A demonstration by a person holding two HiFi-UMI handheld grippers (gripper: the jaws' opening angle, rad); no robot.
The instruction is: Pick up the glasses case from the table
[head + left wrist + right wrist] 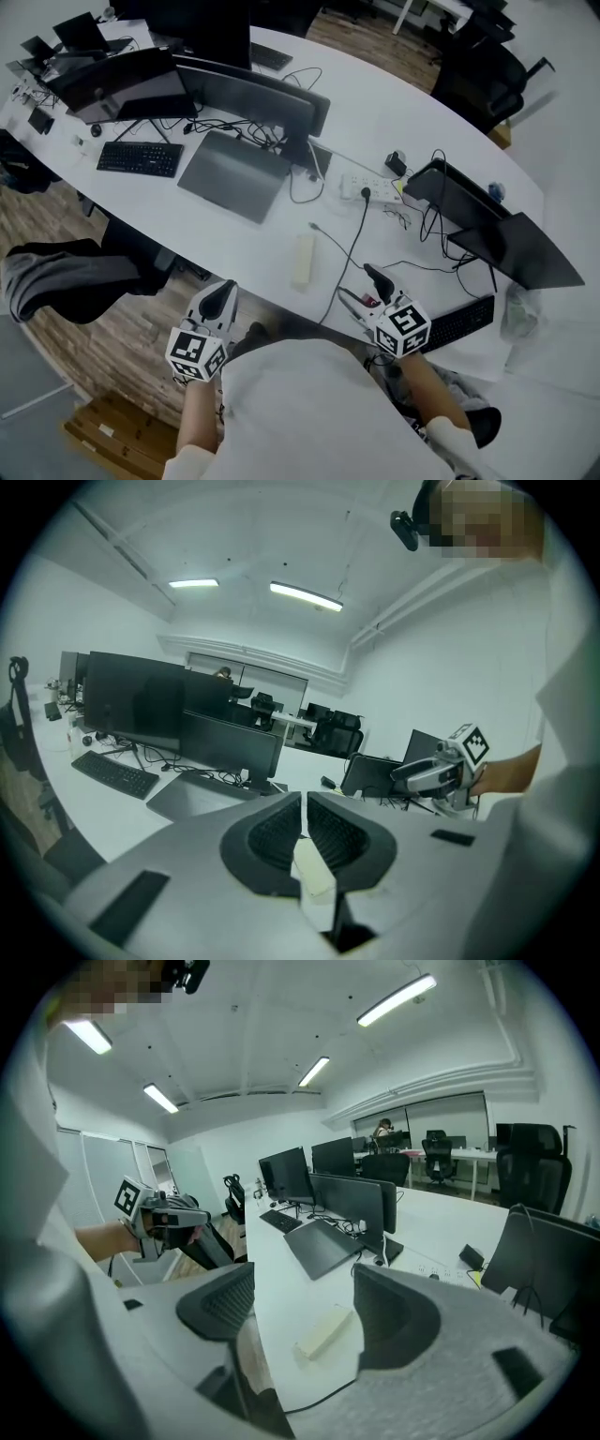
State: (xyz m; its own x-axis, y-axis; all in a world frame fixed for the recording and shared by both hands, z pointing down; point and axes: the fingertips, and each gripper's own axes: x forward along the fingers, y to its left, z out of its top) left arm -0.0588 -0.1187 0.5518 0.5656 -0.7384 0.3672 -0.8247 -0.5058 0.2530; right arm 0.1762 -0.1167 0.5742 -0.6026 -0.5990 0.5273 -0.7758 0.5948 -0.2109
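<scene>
Here the left gripper (218,302) hangs off the near edge of the table (422,112), jaws pressed together on nothing. The case (303,260) lies flat just inside that edge, beside a black cable (353,248), apart from both grippers. The right gripper (364,292) is spread wide and empty, aimed at it. The case looks rigid, light and smooth, so I would pinch it across its narrow middle. The table is white, cluttered with monitors (253,94); the room is an office with a wood floor (122,375).

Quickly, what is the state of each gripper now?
Left gripper: closed, holding nothing.
Right gripper: open, holding nothing; the case is not gripped.
</scene>
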